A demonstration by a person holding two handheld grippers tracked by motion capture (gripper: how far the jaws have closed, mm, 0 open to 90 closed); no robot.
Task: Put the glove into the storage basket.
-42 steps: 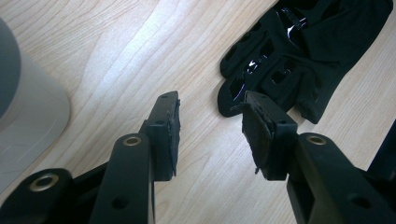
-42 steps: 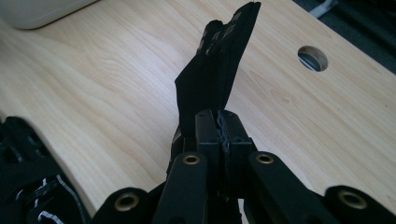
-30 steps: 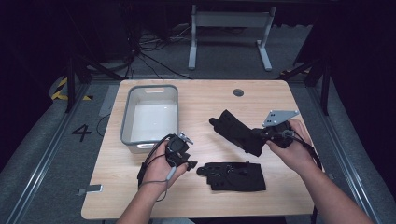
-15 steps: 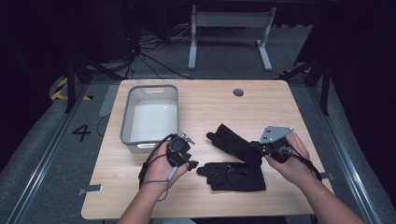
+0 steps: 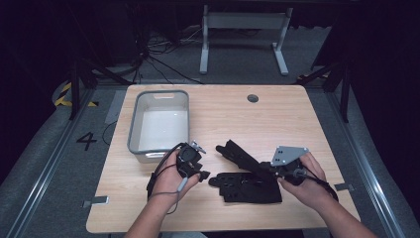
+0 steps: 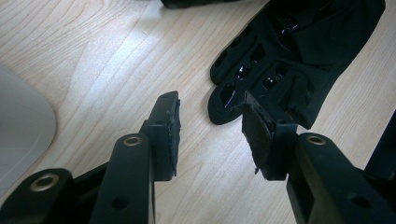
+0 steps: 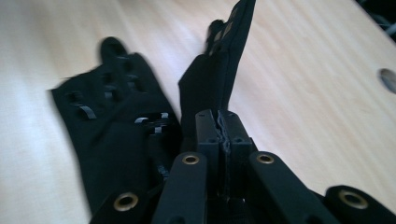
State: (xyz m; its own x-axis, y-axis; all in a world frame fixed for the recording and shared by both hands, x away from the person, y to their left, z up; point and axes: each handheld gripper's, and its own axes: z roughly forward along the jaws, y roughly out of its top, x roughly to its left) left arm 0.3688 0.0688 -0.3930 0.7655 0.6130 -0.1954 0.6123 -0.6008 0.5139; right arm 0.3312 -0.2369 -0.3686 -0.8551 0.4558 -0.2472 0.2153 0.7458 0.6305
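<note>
Bin (image 5: 134,130): a grey bin sits on the left part of the table (image 5: 223,106), with its white inside showing. Its pale rounded edge also peeks in at the left of the left gripper view (image 6: 21,128)

Left gripper (image 5: 194,171): a hand holds it just below the bin's near right corner. It points to the right, at the flat glove. In its own view (image 6: 210,133) the jaws stand partly open. Bare wood shows between them, and they grip nothing

Flat glove (image 5: 250,187): a black glove lies flat on the wood near the front edge, between the two grippers. Its fingers point at the left gripper. In the left gripper view (image 6: 285,56) its fingertips lie just past the right jaw, very close, but I cannot tell if they touch. In the right gripper view (image 7: 116,135) it lies to the left of the jaws

Held glove (image 5: 240,153): a second black glove sticks out up and to the left from the right gripper. Its near end sits over the top edge of the flat glove. In the right gripper view (image 7: 217,74) it stands on edge, away from the jaws

Right gripper (image 5: 271,171): a hand holds it at the right, with a grey plate on top. In its own view (image 7: 223,135) the jaws are pressed tight on the held glove's near end

Hole (image 5: 253,98): a small round hole sits in the table's far part
</note>
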